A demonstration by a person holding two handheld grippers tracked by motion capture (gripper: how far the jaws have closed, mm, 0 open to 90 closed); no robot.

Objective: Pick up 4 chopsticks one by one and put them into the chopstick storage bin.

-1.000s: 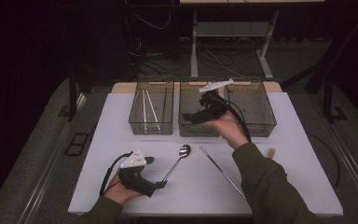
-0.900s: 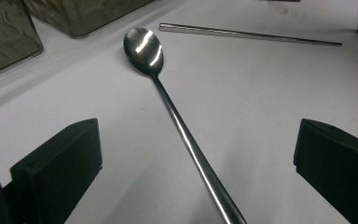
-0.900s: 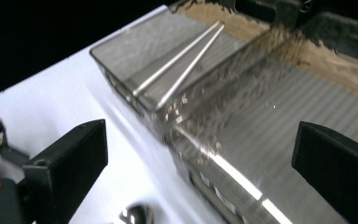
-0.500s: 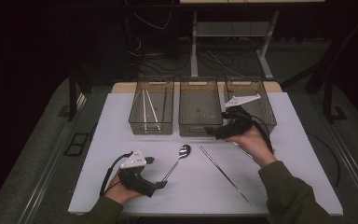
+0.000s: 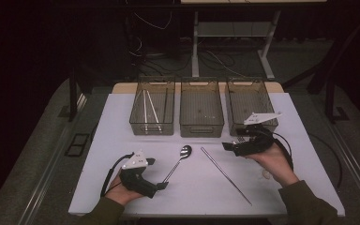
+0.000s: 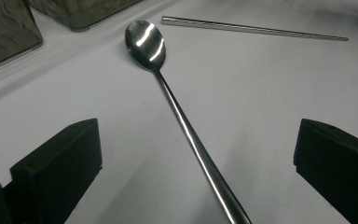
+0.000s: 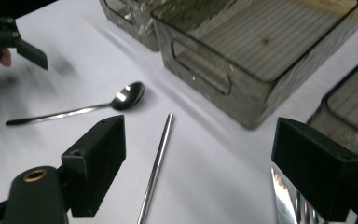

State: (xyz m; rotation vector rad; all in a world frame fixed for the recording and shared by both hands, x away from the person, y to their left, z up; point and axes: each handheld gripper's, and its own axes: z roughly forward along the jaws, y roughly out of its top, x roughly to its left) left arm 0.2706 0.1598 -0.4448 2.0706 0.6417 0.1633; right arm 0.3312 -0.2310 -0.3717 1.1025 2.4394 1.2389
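The left tool [image 5: 161,185] rests near the front edge of the table [image 5: 122,117], left of centre, with its jaws spread wide and nothing pinched. The spoon [image 5: 178,163] lies flat on the table with its handle end running in between those jaws, untouched by either one in the left gripper view; its bowl [image 6: 145,44] points toward the back edge, just short of the middle bin [image 5: 201,108].

The right tool [image 5: 226,147] is held low over the table's right half, in front of the right bin [image 5: 252,104]. Its jaws are spread, having just been closing a little, and they grip nothing. In the right gripper view a single metal chopstick [image 7: 156,168] lies on the table between them, clear of both, and the tines of what looks like a fork [image 7: 292,205] show at the bottom edge beside the right jaw, though that part is too cropped to be sure.

The chopstick [image 5: 225,175] runs diagonally from near the spoon's bowl toward the front edge. The left bin [image 5: 153,107], along the back edge, holds thin pale sticks [image 5: 150,108].
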